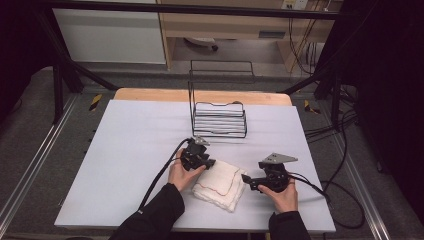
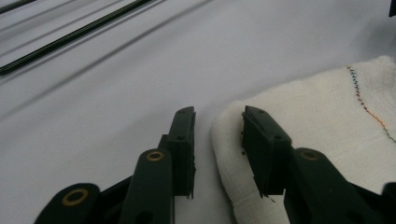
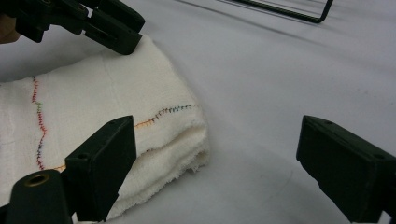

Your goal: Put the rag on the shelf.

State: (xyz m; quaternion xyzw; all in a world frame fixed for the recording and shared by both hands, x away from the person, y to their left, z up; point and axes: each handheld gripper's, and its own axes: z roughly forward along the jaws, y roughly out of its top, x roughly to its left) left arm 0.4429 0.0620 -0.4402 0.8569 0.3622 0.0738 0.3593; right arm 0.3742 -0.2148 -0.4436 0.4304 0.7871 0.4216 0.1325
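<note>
White table (image 1: 130,150); left gripper (image 2: 217,140) narrowed around folded cloth (image 2: 327,121) edge, not clamped; right gripper (image 3: 219,163) wide apart

No readable text, label or number anywhere (just coloured stitching on the cloth (image 1: 220,182))

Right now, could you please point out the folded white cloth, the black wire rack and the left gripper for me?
folded white cloth (image 1: 220,182), high view, middle of its top layer.
black wire rack (image 1: 220,120), high view, its horizontal wires.
left gripper (image 2: 217,126), left gripper view, midway between its fingertips, astride the cloth's corner.
</note>
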